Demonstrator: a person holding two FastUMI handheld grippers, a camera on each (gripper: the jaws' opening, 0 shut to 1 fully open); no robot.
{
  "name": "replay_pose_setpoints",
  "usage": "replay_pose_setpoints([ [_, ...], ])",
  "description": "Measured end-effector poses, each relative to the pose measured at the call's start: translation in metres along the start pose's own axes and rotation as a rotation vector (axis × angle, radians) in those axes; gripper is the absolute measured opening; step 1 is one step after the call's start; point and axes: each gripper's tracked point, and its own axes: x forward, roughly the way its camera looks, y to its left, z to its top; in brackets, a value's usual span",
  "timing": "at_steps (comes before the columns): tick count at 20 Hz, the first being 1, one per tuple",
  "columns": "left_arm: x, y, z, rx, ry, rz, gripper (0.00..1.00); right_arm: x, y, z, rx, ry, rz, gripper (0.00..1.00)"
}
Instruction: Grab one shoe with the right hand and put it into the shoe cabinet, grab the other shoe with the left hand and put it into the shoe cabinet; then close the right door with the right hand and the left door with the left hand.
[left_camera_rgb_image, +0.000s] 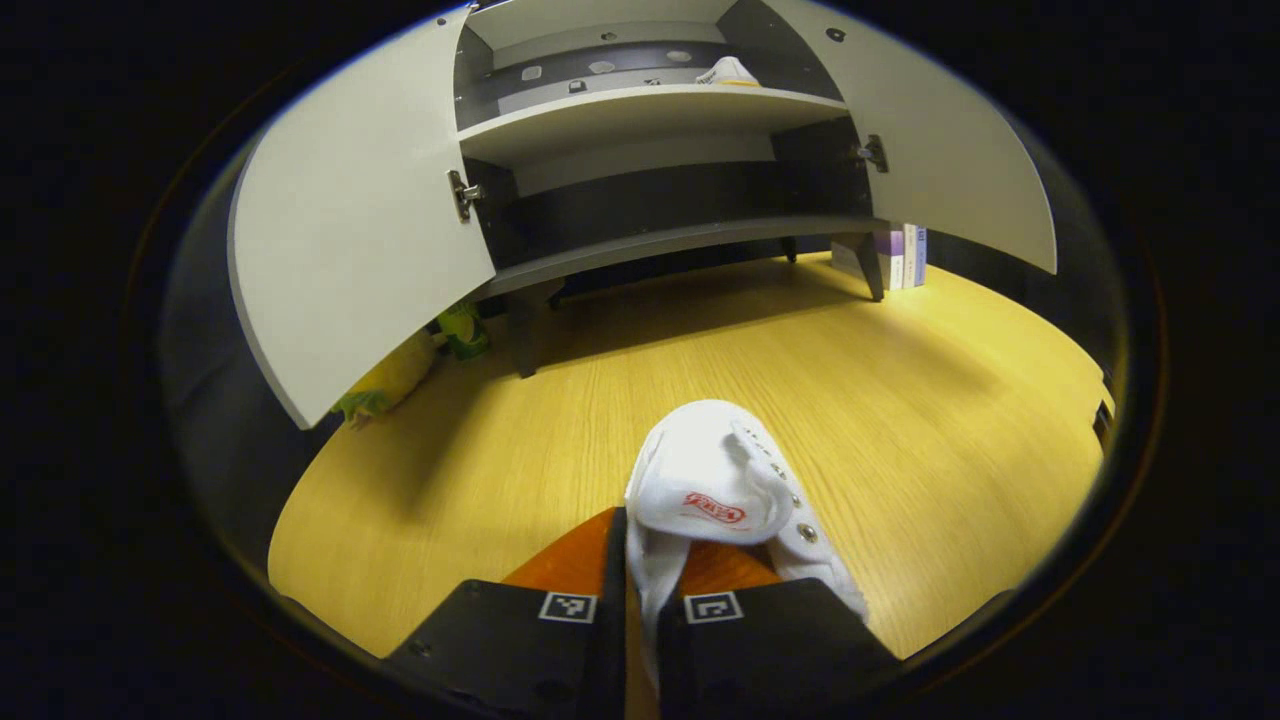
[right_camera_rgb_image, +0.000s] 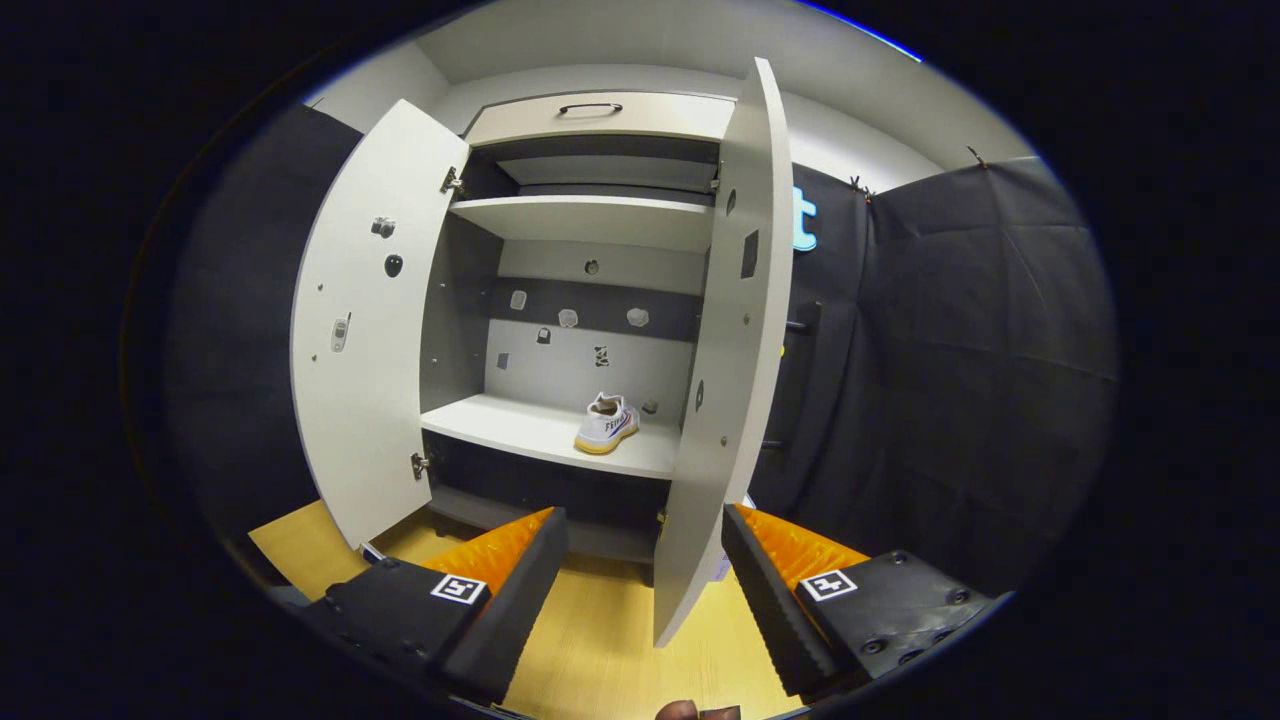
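Wood floor (left_camera_rgb_image: 520, 440) | left gripper (left_camera_rgb_image: 640, 610) clamps white shoe (left_camera_rgb_image: 715, 490) | right gripper (right_camera_rgb_image: 645, 570) open

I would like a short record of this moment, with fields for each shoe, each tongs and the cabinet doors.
shoe in cabinet: white sneaker resting on the middle shelf, toward its right side
second shoe: white shoe on the wooden floor, in front of the shoe cabinet
left tongs: shut on the white shoe's rear edge
right tongs: open, holding nothing, on either side of the right door's lower edge
left door: open
right door: open
task stage: one shoe stored, second gripped, doors not yet closed
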Motion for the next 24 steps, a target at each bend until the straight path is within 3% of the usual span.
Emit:
replay_pose_setpoints([
  [1,0.000,0.001,0.000,0.000,0.008,0.000,0.10,0.000,-0.002,0.000,-0.002,0.001,-0.004,0.98],
  [2,0.000,0.000,0.001,0.000,0.017,-0.005,0.09,0.000,-0.003,0.000,-0.003,-0.001,-0.007,0.98],
  [7,-0.009,0.001,0.013,-0.049,0.071,-0.026,0.06,-0.001,-0.006,0.003,0.008,-0.010,-0.007,0.98],
  [13,-0.057,0.011,0.069,-0.098,0.018,-0.023,0.06,-0.008,-0.016,0.014,0.036,-0.044,0.000,0.98],
  [18,-0.106,0.033,0.150,-0.133,-0.031,0.048,0.06,-0.015,-0.036,0.017,0.066,-0.057,-0.007,0.98],
  [24,-0.136,0.050,0.299,-0.238,-0.163,0.005,0.06,-0.010,-0.061,0.005,0.155,-0.029,-0.016,0.98],
])
